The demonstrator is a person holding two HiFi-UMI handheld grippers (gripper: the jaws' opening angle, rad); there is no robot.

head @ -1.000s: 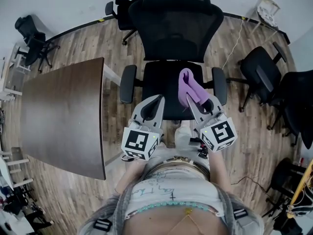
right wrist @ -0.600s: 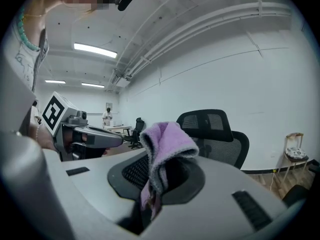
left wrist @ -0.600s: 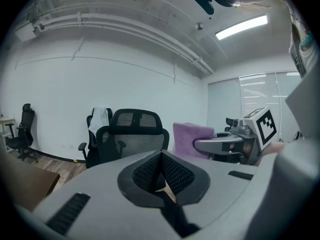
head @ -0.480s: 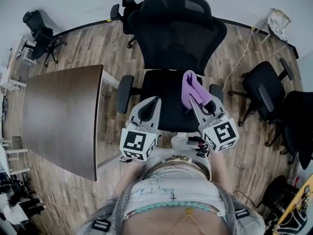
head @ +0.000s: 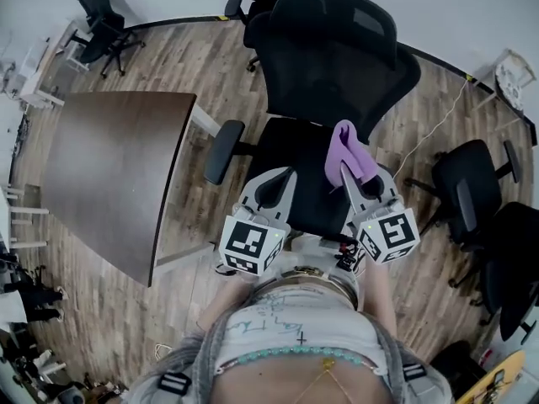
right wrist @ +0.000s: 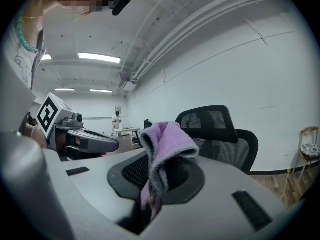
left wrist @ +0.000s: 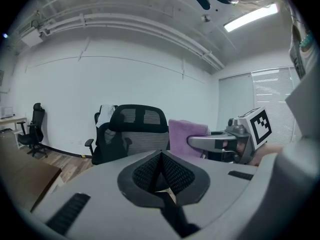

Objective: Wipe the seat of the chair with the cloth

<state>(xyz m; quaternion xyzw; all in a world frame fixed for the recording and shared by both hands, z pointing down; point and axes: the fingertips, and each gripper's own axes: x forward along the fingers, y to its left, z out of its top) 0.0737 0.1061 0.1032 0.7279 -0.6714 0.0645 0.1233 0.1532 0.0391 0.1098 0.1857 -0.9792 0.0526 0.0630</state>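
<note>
The right gripper view shows what the head view cannot: the right gripper point(right wrist: 159, 178) has its jaws pressed together on a fold of the purple cloth point(right wrist: 167, 146). The cloth rises out of the jaws in a bunched loop and droops back over the black pads, with a thin tail hanging down into the slot below. The left gripper view likewise shows the left gripper point(left wrist: 161, 158) with its two ribbed pads meeting in a ridge and nothing caught between them. Off to that gripper's right, the other gripper and the cloth appear level with it and close by. Only the head view gives the layout from above. Both grippers are held side by side in front of the person's body, tips pointing forward over the front edge of the black seat point(head: 299, 162) of the office chair point(head: 333, 53). There the cloth stands just beyond the right gripper's tips, over the right part of the seat and close to the right armrest point(head: 389, 173). The left gripper's tips are over the seat's front left, apart from the cloth. Whether the cloth touches the seat cannot be told from any view. Both gripper views look level at the chair's mesh backrest straight ahead of the jaws. A dark wooden counter point(head: 109, 175) stands well to the left of the left gripper, beyond the left armrest point(head: 221, 151), and further black chairs point(head: 472, 188) stand off to the right of the right gripper on the plank floor point(head: 202, 66).
</note>
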